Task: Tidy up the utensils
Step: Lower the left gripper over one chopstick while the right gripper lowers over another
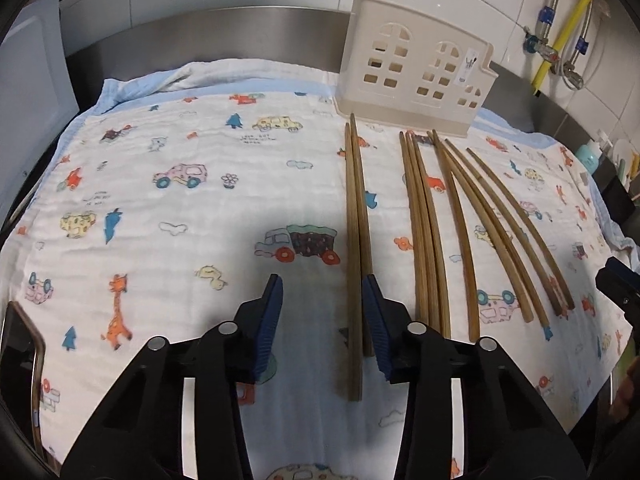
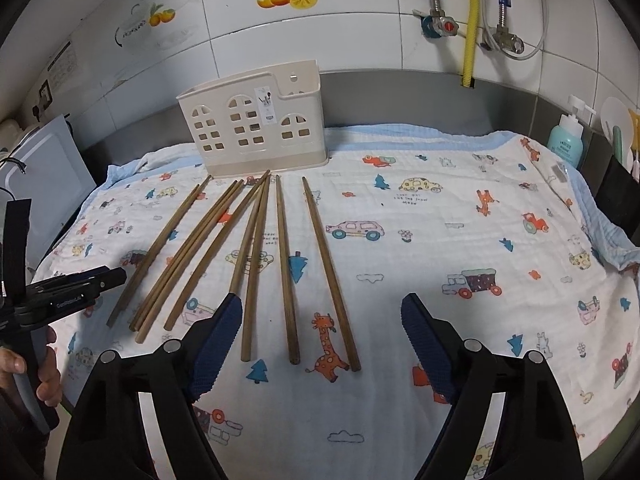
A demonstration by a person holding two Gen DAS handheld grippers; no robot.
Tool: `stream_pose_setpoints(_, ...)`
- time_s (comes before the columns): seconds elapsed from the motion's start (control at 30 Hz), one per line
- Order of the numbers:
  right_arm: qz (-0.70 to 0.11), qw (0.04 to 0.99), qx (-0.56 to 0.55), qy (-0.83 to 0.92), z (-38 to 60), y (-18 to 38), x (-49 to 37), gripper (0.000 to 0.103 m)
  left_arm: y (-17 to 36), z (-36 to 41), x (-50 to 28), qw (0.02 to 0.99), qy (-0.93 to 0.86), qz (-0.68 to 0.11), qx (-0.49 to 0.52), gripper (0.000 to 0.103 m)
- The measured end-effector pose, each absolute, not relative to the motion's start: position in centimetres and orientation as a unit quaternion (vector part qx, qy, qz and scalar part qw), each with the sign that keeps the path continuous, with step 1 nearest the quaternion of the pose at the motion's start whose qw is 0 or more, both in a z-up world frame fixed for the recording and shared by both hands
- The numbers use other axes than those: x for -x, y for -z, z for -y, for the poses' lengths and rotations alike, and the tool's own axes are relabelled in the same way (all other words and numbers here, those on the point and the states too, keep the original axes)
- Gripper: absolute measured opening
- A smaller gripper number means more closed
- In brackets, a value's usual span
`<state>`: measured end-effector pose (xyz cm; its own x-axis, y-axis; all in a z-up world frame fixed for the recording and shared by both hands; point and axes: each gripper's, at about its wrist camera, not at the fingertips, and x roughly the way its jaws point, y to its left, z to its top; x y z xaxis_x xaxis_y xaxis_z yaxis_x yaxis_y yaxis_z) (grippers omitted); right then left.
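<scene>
Brown wooden chopsticks (image 2: 256,256) lie fanned out on a white children's-print cloth (image 2: 440,248) spread over a steel desk (image 1: 224,36), their thin tips pointing toward a cream plastic utensil holder with window-shaped cut-outs (image 2: 252,120) that stands at the cloth's twelve o'clock edge. None of the sticks is in the holder, so the sorting appears to be at its opening step. The left gripper (image 1: 322,312) hovers with its blue-padded jaws apart, the leftmost pair of chopsticks (image 1: 355,248) running just inside its right-hand finger, at about one o'clock from its centre. The right gripper (image 2: 322,340) also stands wide open, with the two rightmost sticks lying between its fingers. The next move, by the look of it, calls for one gripper to lower, close on a stick's thick end, lift it and drop it upright into the holder.
</scene>
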<state>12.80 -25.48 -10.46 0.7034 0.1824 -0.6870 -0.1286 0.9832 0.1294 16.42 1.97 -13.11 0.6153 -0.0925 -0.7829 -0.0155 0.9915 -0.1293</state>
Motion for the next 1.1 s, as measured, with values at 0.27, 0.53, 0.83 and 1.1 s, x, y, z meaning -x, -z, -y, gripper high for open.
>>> stream_pose_setpoints(0.27,-0.382,0.919,-0.041,-0.086,25.8,11.0,-13.3,0.076,13.9,-2.8,-17.2,0.892,0.018,-0.445,0.072,0.027)
stream_pose_setpoints(0.53,-0.389,0.916,-0.043,-0.089,25.7,11.6,-13.6,0.069,13.9,-3.1,-17.2,0.893,0.02,-0.442,0.078,0.023)
stream_pose_setpoints(0.83,-0.39,0.915,-0.045,-0.088,25.9,11.9,-14.0,0.069,13.5,-1.6,-17.5,0.897,0.044,-0.434,0.077,0.023)
stream_pose_setpoints(1.1,-0.394,0.914,-0.047,-0.085,26.4,12.3,-14.1,0.067,13.9,-1.3,-17.6,0.898,0.04,-0.435,0.057,0.023)
